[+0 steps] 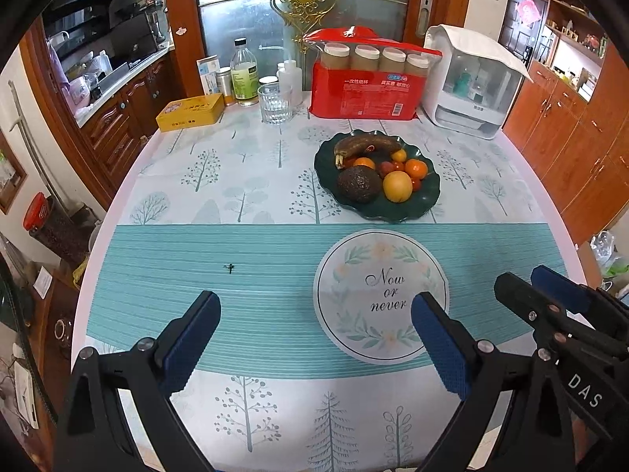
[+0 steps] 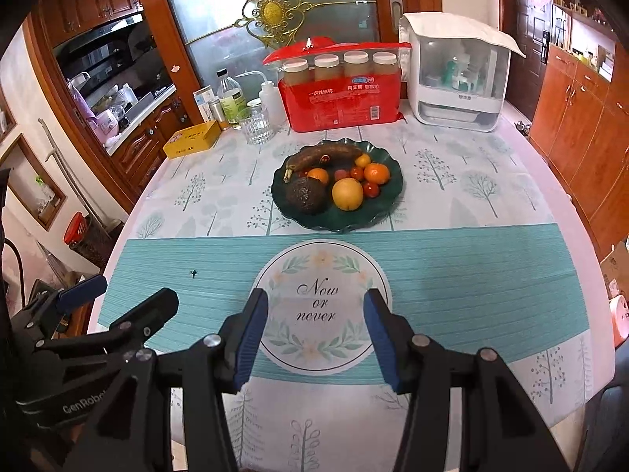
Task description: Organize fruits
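Note:
A dark green scalloped plate point(image 1: 426, 196) point(image 2: 387, 206) sits mid-table and holds a brown overripe banana point(image 1: 367, 145) point(image 2: 322, 156), a dark avocado point(image 1: 358, 184) point(image 2: 304, 195), a yellow-orange round fruit point(image 1: 398, 186) point(image 2: 347, 194), two small oranges point(image 1: 416, 168) point(image 2: 376, 173) and several cherry tomatoes point(image 2: 370, 188). My left gripper point(image 1: 316, 328) is open and empty, low over the teal runner near me. My right gripper point(image 2: 315, 324) is open and empty over the round "Now or never" print point(image 2: 320, 303). The right gripper also shows in the left wrist view point(image 1: 538, 289), the left gripper in the right wrist view point(image 2: 125, 299).
Along the table's far edge stand a yellow tin point(image 1: 190, 112), a glass bottle point(image 1: 243, 72), a drinking glass point(image 1: 275, 104), a red pack of paper cups point(image 1: 369, 78) and a white appliance point(image 1: 471, 82). Wooden cabinets flank both sides.

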### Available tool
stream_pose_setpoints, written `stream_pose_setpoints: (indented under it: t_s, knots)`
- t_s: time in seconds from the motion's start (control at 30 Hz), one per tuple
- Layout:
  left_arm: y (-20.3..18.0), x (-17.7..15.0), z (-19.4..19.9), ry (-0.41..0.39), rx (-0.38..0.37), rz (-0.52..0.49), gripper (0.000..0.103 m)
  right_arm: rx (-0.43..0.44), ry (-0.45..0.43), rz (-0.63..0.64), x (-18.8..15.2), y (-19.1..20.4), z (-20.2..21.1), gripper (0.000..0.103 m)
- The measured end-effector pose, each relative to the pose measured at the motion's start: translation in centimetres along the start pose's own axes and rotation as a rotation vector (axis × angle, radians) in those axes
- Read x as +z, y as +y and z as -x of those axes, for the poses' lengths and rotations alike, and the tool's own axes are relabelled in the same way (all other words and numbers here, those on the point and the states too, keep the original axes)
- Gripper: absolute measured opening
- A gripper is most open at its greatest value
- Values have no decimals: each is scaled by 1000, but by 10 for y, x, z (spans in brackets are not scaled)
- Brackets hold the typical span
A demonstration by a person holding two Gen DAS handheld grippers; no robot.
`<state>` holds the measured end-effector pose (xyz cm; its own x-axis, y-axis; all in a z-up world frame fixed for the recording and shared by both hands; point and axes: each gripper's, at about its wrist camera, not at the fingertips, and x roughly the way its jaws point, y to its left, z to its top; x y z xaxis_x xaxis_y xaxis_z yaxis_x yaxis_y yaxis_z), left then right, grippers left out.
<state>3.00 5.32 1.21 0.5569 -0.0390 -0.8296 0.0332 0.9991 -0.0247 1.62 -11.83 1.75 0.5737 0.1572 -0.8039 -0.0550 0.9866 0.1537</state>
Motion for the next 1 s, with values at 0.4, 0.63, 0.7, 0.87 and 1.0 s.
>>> stream_pose_setpoints:
  t_s: [0.4,0.63,0.7,0.87,1.0]
  knots:
    - [-6,-10,3,15,-2,1,97,-4,12,-6,-15,-2,3,51]
    - [-6,-14,0,27,-3,5,97,1,26,-10,-20,-4,3,51]
    - [-6,-14,0,26,-3,4,97,0,25,-11,-19,-4,3,51]
    - [-6,-14,0,26,-4,5,97,-1,28,-15,-20,-5,3,51]
    - [-8,-17,-1,23,-8,-5,97,-3,32,-25,-21,-8,2,51]
